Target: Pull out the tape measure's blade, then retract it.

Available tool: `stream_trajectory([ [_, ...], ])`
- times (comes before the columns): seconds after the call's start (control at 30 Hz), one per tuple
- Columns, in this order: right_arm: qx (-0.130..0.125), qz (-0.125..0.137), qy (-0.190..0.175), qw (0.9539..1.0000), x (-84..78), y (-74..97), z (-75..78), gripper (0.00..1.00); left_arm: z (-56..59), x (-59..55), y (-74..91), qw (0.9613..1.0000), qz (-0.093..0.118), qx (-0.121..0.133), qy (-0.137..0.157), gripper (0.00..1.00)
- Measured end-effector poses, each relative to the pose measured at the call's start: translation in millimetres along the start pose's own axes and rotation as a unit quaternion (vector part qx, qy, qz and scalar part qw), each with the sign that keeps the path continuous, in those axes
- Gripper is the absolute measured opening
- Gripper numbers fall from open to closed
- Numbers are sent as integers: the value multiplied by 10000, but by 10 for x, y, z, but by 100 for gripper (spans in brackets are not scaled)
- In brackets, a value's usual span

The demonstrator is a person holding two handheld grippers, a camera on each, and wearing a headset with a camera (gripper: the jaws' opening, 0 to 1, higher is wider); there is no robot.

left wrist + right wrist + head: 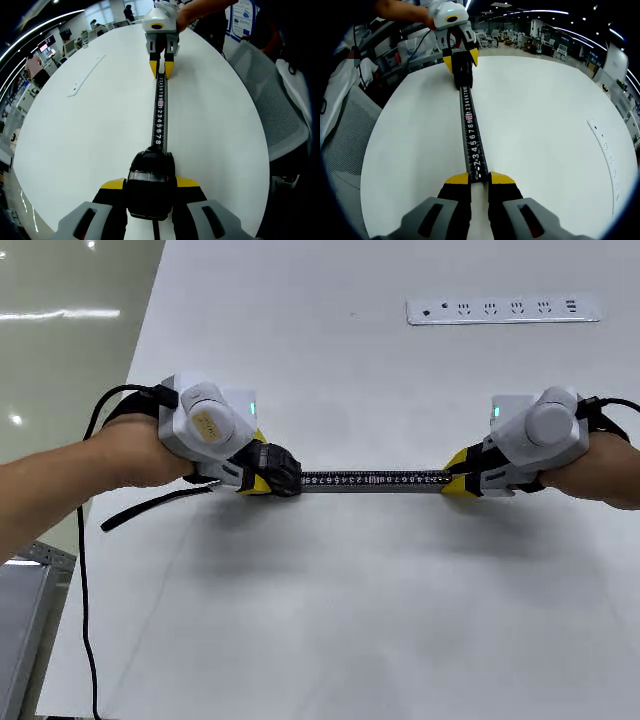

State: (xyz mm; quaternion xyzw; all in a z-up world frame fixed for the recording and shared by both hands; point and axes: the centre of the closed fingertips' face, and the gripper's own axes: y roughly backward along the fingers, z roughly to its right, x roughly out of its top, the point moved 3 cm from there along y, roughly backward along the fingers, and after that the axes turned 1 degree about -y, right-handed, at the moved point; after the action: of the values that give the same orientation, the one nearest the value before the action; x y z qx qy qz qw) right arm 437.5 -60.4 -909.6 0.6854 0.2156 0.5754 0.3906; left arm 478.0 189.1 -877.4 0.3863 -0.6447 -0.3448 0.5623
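Bright, even overhead light; soft shadows on the white surface (350, 590) beneath the left tongs (262, 468) and right tongs (456, 478); glare streaks on the floor (60, 340); fisheye bending at edges.

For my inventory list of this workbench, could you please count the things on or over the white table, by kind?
tape measure: 1
power strip: 1
tongs: 2, the left tongs and the right tongs
Total: 4
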Motion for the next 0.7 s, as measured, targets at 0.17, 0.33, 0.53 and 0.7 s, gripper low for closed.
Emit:
stream_trajectory([
  [0.17, -8, -14, -34, 10000, -42, 44, 14, 11, 1, 3, 0, 10000, -1, -6, -2, 31],
  [0.33, -17, -30, -61, 10000, -72, 69, 37, 11, 4, 9, 2, 10000, -5, -11, -7, 31],
  [0.53, -38, -36, -105, 9999, -119, 92, 69, 11, 5, 13, 5, 10000, -13, -18, -14, 31],
  [0.7, -38, -51, -121, 9999, -155, 111, 95, 11, 0, 9, 0, 10000, -16, -22, -16, 31],
])
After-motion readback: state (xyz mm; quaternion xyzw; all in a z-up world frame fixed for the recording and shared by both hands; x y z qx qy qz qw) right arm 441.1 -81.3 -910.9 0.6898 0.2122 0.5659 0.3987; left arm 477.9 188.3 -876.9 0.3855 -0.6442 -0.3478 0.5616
